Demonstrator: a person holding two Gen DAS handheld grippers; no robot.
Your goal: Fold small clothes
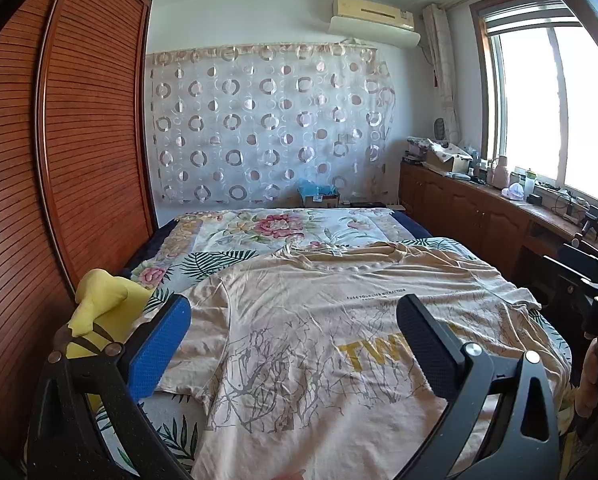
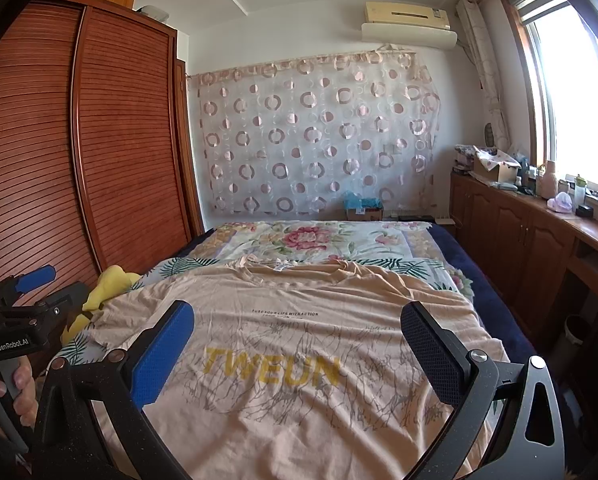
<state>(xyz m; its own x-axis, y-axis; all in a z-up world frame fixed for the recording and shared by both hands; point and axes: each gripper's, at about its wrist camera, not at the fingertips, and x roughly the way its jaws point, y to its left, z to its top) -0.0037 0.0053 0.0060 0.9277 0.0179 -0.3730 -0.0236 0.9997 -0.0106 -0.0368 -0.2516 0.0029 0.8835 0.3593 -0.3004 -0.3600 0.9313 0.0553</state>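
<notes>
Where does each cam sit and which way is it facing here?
Left wrist: on the left gripper, jaws open, facing along the bed over the beige T-shirt toward the circle-pattern curtain; the right gripper shows at right edge.
Right wrist: on the right gripper, jaws open, same heading; left gripper and hand show at left.
Shared: T-shirt, curtain, yellow cloth, wardrobe.

Home bedroom: bed (image 2: pixel 451 240), wardrobe (image 2: pixel 131 140)
</notes>
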